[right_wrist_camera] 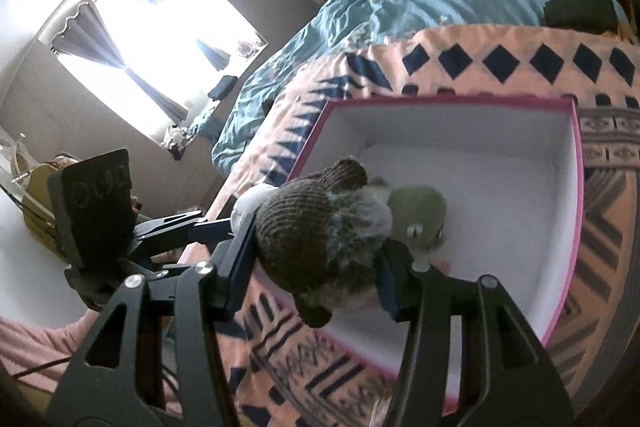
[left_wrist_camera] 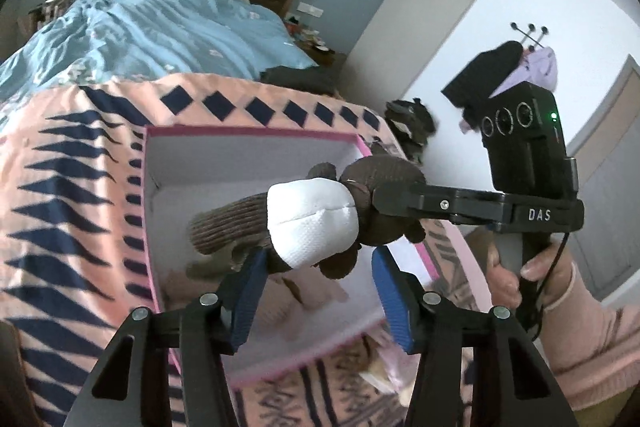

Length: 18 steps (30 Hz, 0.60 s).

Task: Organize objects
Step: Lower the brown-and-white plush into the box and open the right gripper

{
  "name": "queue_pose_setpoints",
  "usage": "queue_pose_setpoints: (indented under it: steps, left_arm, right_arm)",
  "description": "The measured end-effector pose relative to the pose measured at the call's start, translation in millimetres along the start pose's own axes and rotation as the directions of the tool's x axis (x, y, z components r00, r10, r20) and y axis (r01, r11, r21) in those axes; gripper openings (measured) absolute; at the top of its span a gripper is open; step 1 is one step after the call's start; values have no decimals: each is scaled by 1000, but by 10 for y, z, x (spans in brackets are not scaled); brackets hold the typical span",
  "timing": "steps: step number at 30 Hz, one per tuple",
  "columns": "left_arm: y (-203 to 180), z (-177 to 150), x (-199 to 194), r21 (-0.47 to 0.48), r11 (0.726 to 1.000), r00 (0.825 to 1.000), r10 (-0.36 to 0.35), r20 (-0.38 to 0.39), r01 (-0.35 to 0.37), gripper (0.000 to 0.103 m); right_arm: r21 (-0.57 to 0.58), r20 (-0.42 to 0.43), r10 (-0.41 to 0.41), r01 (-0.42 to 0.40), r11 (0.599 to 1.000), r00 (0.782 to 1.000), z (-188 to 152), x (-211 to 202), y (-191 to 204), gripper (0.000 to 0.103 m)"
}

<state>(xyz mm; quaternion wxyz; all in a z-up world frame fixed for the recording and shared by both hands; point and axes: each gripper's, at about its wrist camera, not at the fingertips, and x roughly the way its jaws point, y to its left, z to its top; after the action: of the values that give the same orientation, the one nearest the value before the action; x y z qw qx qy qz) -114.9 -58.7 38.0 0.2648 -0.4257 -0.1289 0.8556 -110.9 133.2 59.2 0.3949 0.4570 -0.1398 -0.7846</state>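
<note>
Plush toy [right_wrist_camera: 320, 247] clamped in right claw [right_wrist_camera: 316, 259], above box [right_wrist_camera: 576, 187].

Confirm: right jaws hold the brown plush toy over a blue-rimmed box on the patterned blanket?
Wrong on one point: the box rim is pink, not blue, as the right wrist view shows clearly. The rest holds: the right gripper has its jaws shut on the brown plush toy over the box, which sits on the patterned blanket.
</note>
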Motion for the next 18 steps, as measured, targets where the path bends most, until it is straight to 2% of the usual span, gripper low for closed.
queue_pose_setpoints:
  steps: [8, 16, 18]
  left_arm:
    - [356, 326, 334, -39, 996, 996, 83, -28, -84, 52]
    - [618, 376, 663, -59, 985, 983, 156, -98, -162, 52]
    - [670, 372, 742, -62, 982, 978, 172, -117, -180, 48]
  right_arm:
    - [43, 6, -14, 14, 999, 1000, 385, 385, -262, 55]
    - [93, -48, -38, 42, 995, 998, 540, 785, -529, 56]
    - [87, -67, -62, 68, 994, 996, 560, 890, -566, 58]
